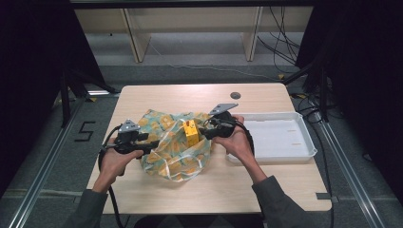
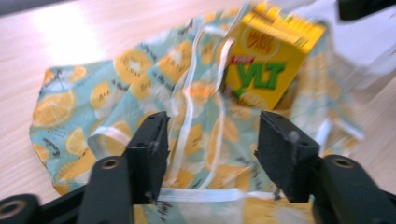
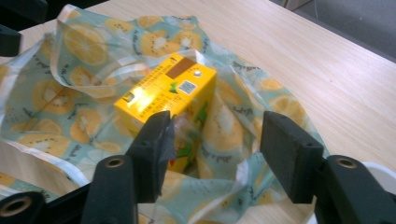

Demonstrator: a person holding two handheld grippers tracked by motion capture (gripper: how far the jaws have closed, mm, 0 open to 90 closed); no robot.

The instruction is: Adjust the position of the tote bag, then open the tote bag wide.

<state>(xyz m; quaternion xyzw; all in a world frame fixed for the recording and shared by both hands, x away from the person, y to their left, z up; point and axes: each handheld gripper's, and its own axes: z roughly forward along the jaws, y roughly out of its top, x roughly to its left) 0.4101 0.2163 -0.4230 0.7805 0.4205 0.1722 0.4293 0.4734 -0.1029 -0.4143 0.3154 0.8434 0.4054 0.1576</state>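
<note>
A thin bag (image 1: 171,147) printed with lemon slices lies crumpled on the wooden table (image 1: 266,190). A yellow drink carton (image 1: 190,133) stands upright among its folds, the fabric rising round its base. In the left gripper view the carton (image 2: 271,60) is blurred and tilted behind the bag (image 2: 93,102). My left gripper (image 1: 153,143) is open at the bag's left edge; a white handle strap (image 2: 187,116) runs between its jaws (image 2: 212,135). My right gripper (image 1: 204,132) is open just right of the carton (image 3: 163,98), nothing between its jaws (image 3: 217,135).
A white shallow tray (image 1: 304,142) sits at the table's right, close behind the right hand. A dark round grommet (image 1: 235,95) marks the table's far edge. Bare wood stretches along the front and far left of the table.
</note>
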